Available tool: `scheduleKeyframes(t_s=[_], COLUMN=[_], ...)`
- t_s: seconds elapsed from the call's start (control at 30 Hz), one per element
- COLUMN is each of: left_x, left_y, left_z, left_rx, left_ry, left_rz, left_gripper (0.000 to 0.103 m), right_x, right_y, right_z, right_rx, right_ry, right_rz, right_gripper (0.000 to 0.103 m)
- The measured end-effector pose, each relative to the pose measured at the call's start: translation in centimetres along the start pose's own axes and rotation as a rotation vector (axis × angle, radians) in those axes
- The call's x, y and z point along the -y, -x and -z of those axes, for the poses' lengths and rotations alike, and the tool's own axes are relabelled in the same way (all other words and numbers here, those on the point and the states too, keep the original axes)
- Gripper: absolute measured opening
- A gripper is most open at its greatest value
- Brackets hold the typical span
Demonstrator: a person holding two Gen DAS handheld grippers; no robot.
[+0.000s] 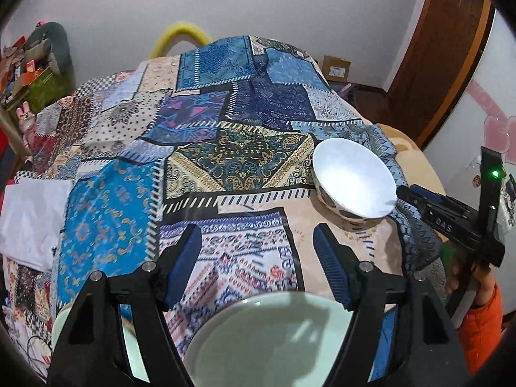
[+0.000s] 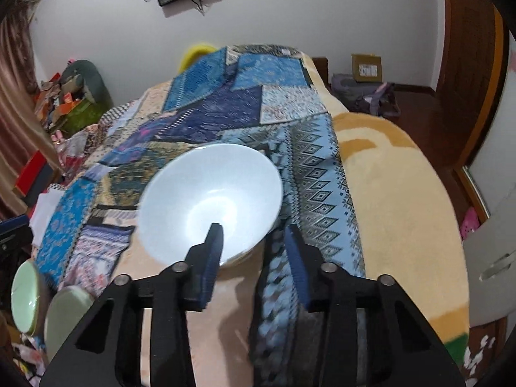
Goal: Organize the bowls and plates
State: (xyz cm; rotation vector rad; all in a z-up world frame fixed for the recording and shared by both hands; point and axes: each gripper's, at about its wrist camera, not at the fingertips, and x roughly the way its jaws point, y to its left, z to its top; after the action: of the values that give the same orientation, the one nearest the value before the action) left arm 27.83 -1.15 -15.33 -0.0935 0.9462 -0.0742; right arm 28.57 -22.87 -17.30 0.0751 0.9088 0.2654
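Note:
A white bowl point(image 1: 354, 182) with a patterned outside rests on the patchwork cloth at the right. In the right wrist view the bowl point(image 2: 209, 200) is just ahead of my right gripper point(image 2: 254, 235), which is open, its left finger over the bowl's near rim and its right finger outside it. My left gripper point(image 1: 258, 242) is open and empty above the cloth. A pale green plate point(image 1: 274, 338) lies right under it, and a second green dish point(image 1: 61, 322) shows at its left. Both green dishes point(image 2: 24, 296) appear at the far left of the right wrist view.
The patchwork cloth point(image 1: 200, 129) covers a bed over a beige blanket point(image 2: 396, 193). White folded fabric point(image 1: 29, 219) lies at the left edge. Clutter and boxes point(image 1: 29, 74) stand at the far left, a wooden door point(image 1: 445, 64) at the right.

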Motion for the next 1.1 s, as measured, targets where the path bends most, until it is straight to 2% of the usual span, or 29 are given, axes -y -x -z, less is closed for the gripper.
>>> scheduleKeyframes(t_s=[0.13,0.3,0.43,0.73,0.83,1.1], left_x=[0.5,1.0,1.6,2.3,1.8,1.9], left_y=[-1.9,-3.8,-4.9,-7.3,-8.2,-10.6], left_z=[-0.6,-1.1,-1.5,-1.5,-1.2,-0.7], left_rx=[-0.006,-0.024,-0.032,-0.080,-0.114,-0.181], left_ry=[-0.020,-0.028,-0.027,-0.013,0.007,0.021], left_rz=[0.005,0.039,0.054,0.053,0.054,0.079], left_gripper=[0.071,0.071,0.071,0.071,0.057,0.033], right_x=[1.0,1.1,0.7,-2.2,-3.2,-4.0], right_y=[-2.3,-4.2,-4.5,-4.3,-4.2,-4.5], right_z=[-0.7,-1.2,-1.2,-0.5,0.0,0.5], right_rx=[-0.037,-0.065,-0.053,-0.082,-0.090,-0.114], right_ry=[-0.019,0.004,0.032,0.138,0.161,0.153], right_rz=[-0.015,-0.035,-0.030,-0.128,-0.152,-0.190], right_gripper=[0.027,0.015,0.014,0.015,0.015,0.016])
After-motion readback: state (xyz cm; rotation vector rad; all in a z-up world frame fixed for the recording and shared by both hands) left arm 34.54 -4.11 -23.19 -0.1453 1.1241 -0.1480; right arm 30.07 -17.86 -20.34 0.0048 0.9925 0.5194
